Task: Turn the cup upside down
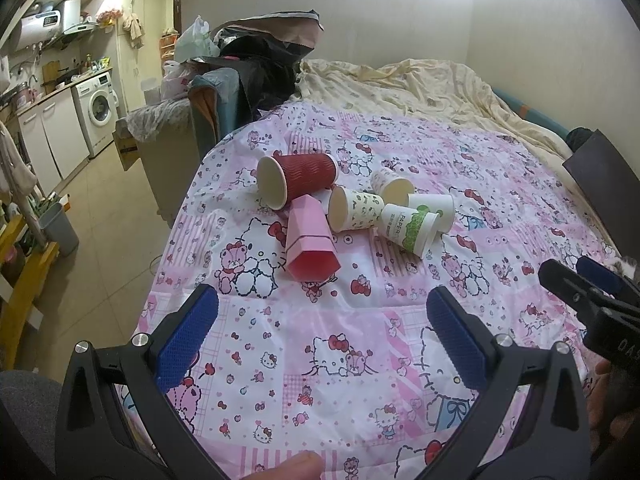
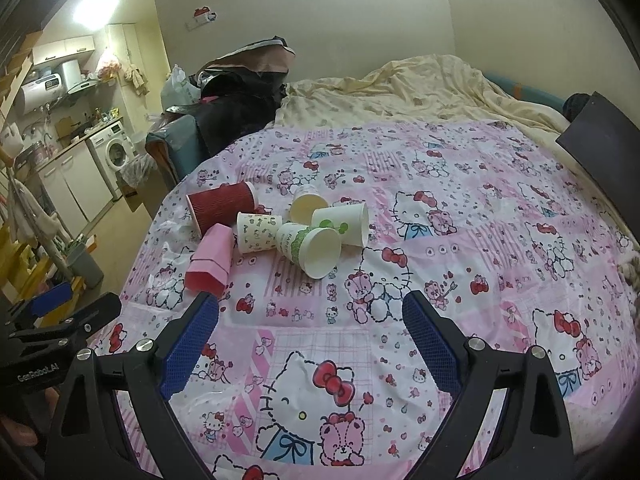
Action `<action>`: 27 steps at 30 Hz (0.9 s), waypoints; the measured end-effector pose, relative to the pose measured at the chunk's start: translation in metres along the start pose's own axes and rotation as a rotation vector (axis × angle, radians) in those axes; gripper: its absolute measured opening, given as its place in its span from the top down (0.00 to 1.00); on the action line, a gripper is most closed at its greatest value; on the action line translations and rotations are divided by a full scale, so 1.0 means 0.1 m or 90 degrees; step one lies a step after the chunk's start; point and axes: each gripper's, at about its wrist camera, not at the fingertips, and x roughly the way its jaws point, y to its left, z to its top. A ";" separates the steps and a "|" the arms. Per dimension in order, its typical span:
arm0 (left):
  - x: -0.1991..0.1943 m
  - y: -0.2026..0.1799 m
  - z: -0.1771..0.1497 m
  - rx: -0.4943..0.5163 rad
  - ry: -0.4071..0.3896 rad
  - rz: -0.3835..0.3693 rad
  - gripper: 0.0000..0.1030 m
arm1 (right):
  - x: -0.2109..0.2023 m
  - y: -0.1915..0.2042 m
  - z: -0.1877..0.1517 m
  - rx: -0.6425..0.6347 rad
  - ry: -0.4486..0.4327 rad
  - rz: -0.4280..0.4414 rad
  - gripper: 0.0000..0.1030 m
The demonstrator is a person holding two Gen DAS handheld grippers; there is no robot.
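Both grippers hover level over the pink cartoon-print cloth [image 1: 320,344], short of the cup pile. Left gripper [image 1: 322,320] and right gripper [image 2: 310,322]: fingers spread wide, holding nothing. Red ribbed cup [image 1: 298,178] lies on its side, touching the pink cup [image 1: 308,236].

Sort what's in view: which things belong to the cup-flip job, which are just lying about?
Job:
- red ribbed cup, on its side
- pink hexagonal cup, on its side
- four white printed paper cups, all on their sides
- left gripper and right gripper, both open, holding nothing

Lying about:
- Hello Kitty cloth
- yellow bedsheet
- black bags
- washing machine
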 end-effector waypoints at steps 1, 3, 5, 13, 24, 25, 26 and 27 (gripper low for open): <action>0.00 0.00 0.00 -0.001 0.000 0.000 0.00 | 0.00 0.00 0.00 0.000 -0.001 0.000 0.07; 0.00 0.00 0.00 0.000 -0.001 0.000 0.00 | -0.01 0.00 0.00 -0.002 -0.001 0.000 0.07; 0.00 0.00 0.00 0.000 0.000 -0.001 0.00 | -0.01 0.00 0.00 -0.001 -0.001 0.001 0.07; 0.00 0.01 0.02 0.000 -0.001 -0.001 0.00 | 0.00 0.02 0.00 -0.004 0.001 0.001 0.07; -0.02 0.00 0.02 0.006 -0.011 0.006 0.00 | -0.01 0.02 0.00 -0.004 0.001 0.001 0.07; -0.03 0.00 0.02 0.007 -0.012 0.006 0.00 | 0.00 0.02 0.00 -0.004 0.001 0.001 0.07; -0.03 0.00 0.02 0.006 -0.012 0.005 0.00 | -0.01 0.02 0.00 -0.004 0.001 0.001 0.07; -0.03 0.00 0.02 0.007 -0.012 0.005 0.00 | 0.00 0.02 0.00 -0.004 0.001 0.001 0.07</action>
